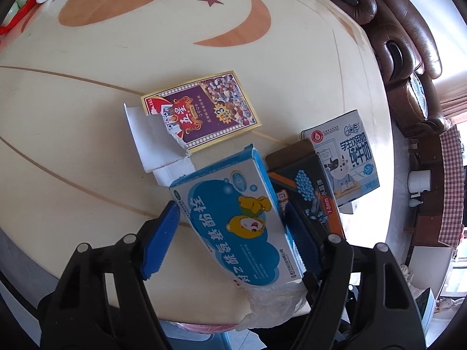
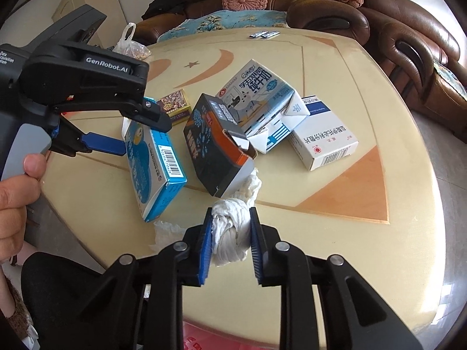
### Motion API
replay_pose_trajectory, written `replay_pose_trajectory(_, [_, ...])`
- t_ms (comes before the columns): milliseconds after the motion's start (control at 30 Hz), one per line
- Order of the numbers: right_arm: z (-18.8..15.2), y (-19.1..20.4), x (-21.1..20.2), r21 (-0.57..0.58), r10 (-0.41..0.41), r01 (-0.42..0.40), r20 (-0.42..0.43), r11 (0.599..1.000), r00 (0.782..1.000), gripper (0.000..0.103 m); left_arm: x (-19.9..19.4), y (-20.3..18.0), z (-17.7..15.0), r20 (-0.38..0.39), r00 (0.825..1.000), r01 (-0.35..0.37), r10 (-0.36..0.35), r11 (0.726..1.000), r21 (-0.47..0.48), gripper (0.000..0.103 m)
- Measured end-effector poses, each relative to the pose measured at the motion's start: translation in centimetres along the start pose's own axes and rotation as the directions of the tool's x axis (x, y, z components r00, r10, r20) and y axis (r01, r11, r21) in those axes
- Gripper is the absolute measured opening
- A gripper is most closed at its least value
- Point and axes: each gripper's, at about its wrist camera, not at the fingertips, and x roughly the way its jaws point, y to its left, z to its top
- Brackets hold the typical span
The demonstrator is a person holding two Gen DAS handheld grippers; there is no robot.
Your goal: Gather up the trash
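Observation:
My right gripper (image 2: 230, 212) is shut on a crumpled white tissue (image 2: 230, 236) near the front edge of the round table (image 2: 364, 248). My left gripper (image 1: 230, 207) (image 2: 144, 137) is shut on a blue medicine box with a cartoon bear (image 1: 233, 218) (image 2: 154, 160), which it holds tilted, with a pad on each side. A black and orange box (image 1: 306, 180) (image 2: 213, 151), a milk carton (image 1: 347, 157) (image 2: 262, 102), a white and blue medicine box (image 2: 321, 140) and a torn playing-card box (image 1: 204, 110) (image 2: 175, 108) lie on the table.
Crinkled clear plastic (image 1: 271, 300) lies under the blue box at the table edge. Two small sachets (image 2: 264, 34) and a knotted plastic bag (image 2: 131, 46) sit at the far side. A brown sofa (image 2: 408, 29) curves behind the table. Something red (image 2: 198, 338) shows below the front edge.

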Motion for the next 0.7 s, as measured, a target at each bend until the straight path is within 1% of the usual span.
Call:
replay_pose_trajectory(67, [0.1,-0.1,-0.4,0.002,-0.005,0.005,0.006,1.000,1.000,0.023,-0.2,0.0,-0.2,0.004,1.000,0.006,-0.006,1.000,0.000,0.071])
replay_pose_trajectory(100, [0.2,-0.2,-0.6,0.003,-0.007,0.007,0.009,1.000,1.000,0.023,-0.4,-0.1,-0.3,0.006,1.000,0.010,-0.010,1.000,0.001,0.065])
replay_pose_trajectory(133, [0.2,-0.3,-0.8,0.005,-0.010,0.010,0.012,1.000,1.000,0.023,-0.5,-0.2,-0.4,0.007,1.000,0.021,-0.021,1.000,0.003,0.045])
replay_pose_trajectory(233, [0.3,-0.8,-1.3,0.012,-0.020,0.020,0.020,1.000,1.000,0.023,-1.1,-0.6,-0.7,0.006,1.000,0.020,-0.020,0.999,0.026,0.039])
replay_pose_trajectory(333, [0.5,-1.0,-1.6,0.015,-0.028,0.028,0.024,1.000,0.999,0.023,-1.2,-0.6,-0.9,0.009,0.999,0.030,-0.030,0.999,0.025,0.039])
replay_pose_trajectory(400, [0.1,-0.8,-1.8,0.011,-0.029,0.028,0.024,1.000,0.999,0.023,-1.1,-0.3,-0.8,-0.003,0.999,0.046,-0.046,0.999,0.018,0.039])
replay_pose_trajectory(567, [0.2,-0.9,-1.9,0.018,-0.024,0.023,0.031,1.000,0.999,0.023,-0.6,0.4,-0.6,-0.022,0.999,0.050,-0.050,0.999,-0.008,0.051])
replay_pose_trajectory(667, [0.2,-0.9,-1.9,0.019,-0.020,0.019,0.033,1.000,0.999,0.023,-0.5,0.1,-0.6,-0.023,0.999,0.033,-0.033,0.999,-0.010,0.051])
replay_pose_trajectory(700, [0.2,-0.9,-1.9,0.019,-0.019,0.019,0.032,1.000,0.999,0.023,-0.4,-0.1,-0.5,-0.026,0.999,0.030,-0.030,1.000,-0.006,0.050])
